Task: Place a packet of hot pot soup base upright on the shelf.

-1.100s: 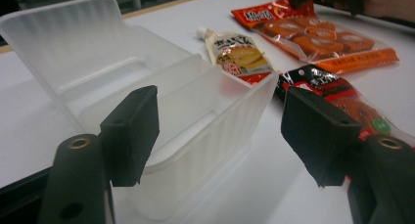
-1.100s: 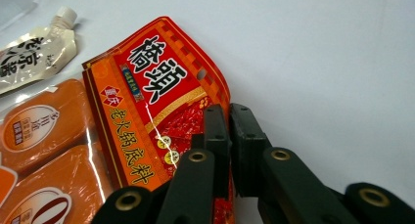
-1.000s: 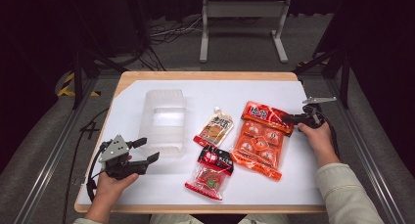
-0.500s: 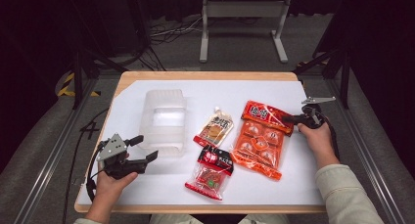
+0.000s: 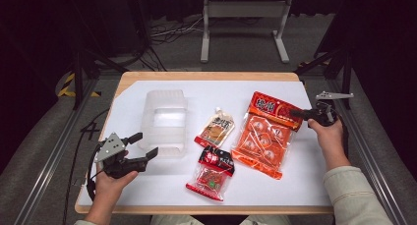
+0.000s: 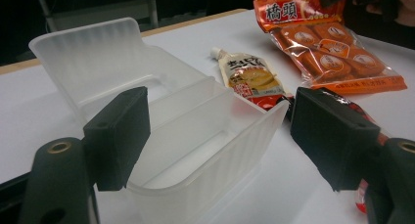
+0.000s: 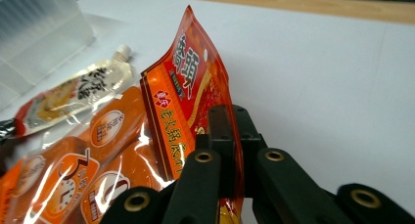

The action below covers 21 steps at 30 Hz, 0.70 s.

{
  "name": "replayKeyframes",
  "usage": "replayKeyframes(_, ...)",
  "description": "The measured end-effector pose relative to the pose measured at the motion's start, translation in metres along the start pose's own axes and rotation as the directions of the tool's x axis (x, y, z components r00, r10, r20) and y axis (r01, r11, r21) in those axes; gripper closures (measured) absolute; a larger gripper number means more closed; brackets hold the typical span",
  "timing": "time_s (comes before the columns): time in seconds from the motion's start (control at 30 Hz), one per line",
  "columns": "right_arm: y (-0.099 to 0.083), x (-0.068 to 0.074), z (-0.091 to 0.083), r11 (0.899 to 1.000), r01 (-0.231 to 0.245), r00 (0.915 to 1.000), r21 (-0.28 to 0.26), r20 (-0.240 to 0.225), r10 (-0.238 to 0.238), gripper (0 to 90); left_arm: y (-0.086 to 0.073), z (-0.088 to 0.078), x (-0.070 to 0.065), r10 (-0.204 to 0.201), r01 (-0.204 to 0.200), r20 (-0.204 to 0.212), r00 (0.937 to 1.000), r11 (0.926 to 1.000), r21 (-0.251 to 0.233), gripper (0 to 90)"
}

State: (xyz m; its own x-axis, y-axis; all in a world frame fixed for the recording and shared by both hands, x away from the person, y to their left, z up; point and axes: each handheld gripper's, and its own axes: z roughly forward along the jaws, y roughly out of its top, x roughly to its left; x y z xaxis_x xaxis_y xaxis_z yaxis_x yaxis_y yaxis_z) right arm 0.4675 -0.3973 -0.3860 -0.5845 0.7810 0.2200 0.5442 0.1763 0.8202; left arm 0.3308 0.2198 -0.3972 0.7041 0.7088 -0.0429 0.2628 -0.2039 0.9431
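Right tongs [image 7: 227, 150] clamping top edge of orange snack bag [image 5: 263, 134], center right; bag light, crinkly, slippery, so gripping sealed edge. Left tongs [image 6: 220, 131] standing apart before clear bin [image 6: 161, 131].

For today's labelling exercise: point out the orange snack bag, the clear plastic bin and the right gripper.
orange snack bag [image 5: 263, 136], high view, middle of its printed front.
clear plastic bin [image 6: 205, 111], left gripper view, its frosted near wall.
right gripper [image 7: 230, 136], right gripper view, shut jaws on the bag's top edge.

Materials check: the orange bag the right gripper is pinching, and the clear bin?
Orange bag: thin glossy plastic film, likely laminate; it shows glare streaks and creases, and its top edge stands up limply from the right gripper. Clear bin: frosted translucent plastic, seemingly rigid; ribbed walls hold shape, table shows through dimly.
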Motion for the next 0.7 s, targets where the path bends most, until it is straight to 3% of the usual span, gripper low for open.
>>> replayKeyframes(0.33, 0.021, 0.023, -0.029, 0.996, 0.050, 0.9981, -0.077, -0.033, -0.053, 90.0, 0.004, 0.000, -0.003, -0.015, 0.016, -0.015, 0.9998, 0.9997, 0.017, 24.2)
replayKeyframes(0.53, 0.029, 0.034, -0.045, 0.989, 0.083, 0.9948, -0.121, -0.049, -0.089, 90.0, 0.005, 0.003, -0.007, 0.016, -0.016, -0.024, 0.9996, 0.9997, 0.016, 24.7)
replayKeyframes(0.7, 0.040, 0.054, -0.065, 0.977, 0.134, 0.9874, -0.167, -0.062, -0.146, 90.0, 0.010, 0.004, -0.008, -0.019, 0.019, -0.011, 0.9998, 0.9997, 0.016, 23.9)
